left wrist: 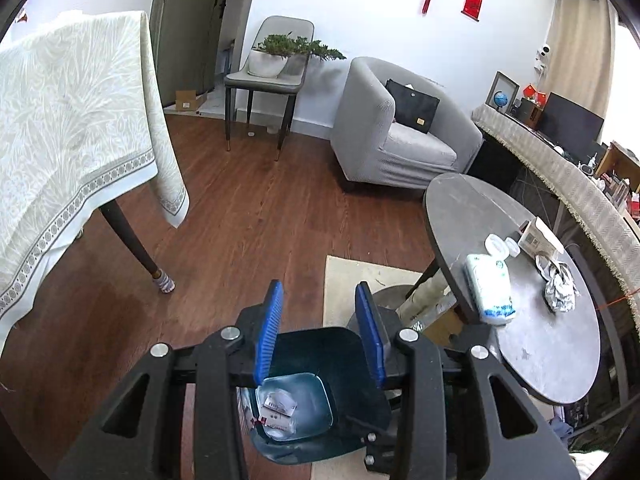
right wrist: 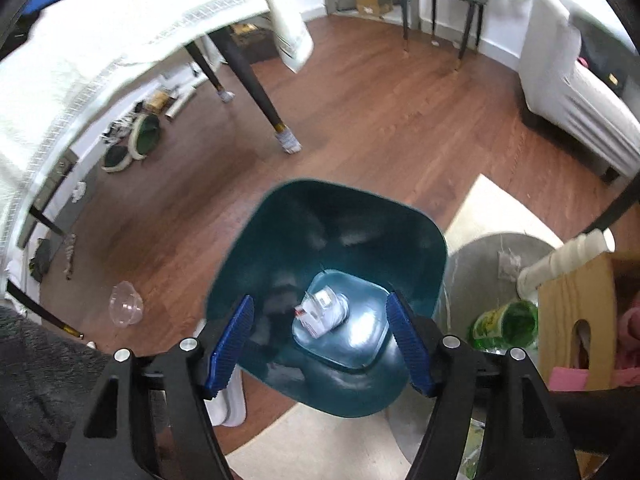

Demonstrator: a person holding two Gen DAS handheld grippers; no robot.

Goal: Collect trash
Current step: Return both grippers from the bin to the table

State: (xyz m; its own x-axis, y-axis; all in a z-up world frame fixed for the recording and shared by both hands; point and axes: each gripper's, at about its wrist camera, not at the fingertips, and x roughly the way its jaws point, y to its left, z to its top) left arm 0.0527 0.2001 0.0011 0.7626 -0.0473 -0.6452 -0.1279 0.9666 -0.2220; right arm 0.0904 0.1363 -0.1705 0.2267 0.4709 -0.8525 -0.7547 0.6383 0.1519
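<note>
**A:** Right up against the lens, low in the frame, the right gripper (right wrist: pixel 320 344) has its blue pads spread wide and nothing between them. It hangs straight over the mouth of the teal bin (right wrist: pixel 256 240).

**B:** And the bin's contents?

**A:** A few pieces of white crumpled paper (right wrist: pixel 322 312) on the bottom, centre of the frame, one with red print. Otherwise it's mostly bare floor in there, so plenty of room.

**B:** The other hand?

**A:** The left gripper (left wrist: pixel 320 332), bottom centre of its view, is also parted and carrying nothing. The same bin sits just beyond its fingers.

**B:** So what's left to pick up?

**A:** On the round dark table (left wrist: pixel 480 216) at the right of the left view: a crumpled ball of foil (left wrist: pixel 560 292), a soft pack of tissues (left wrist: pixel 490 288), a small torn carton (left wrist: pixel 538 236) and two white lids (left wrist: pixel 498 246) beside it. I can't say whether the tissues count as trash.

**B:** How would the foil handle?

**A:** My guess: feather-light, crushable, holds its shape once squeezed. Pinch across the bulk of the ball, not a loose flap, or it may tear away.

**B:** Anything on the floor?

**A:** A clear plastic cup (right wrist: pixel 126 304) lies on its side at the lower left of the right view, well apart from the bin. It looks thin, slick and springy. I'd grip across the rim so it flattens rather than squirts out.
</note>
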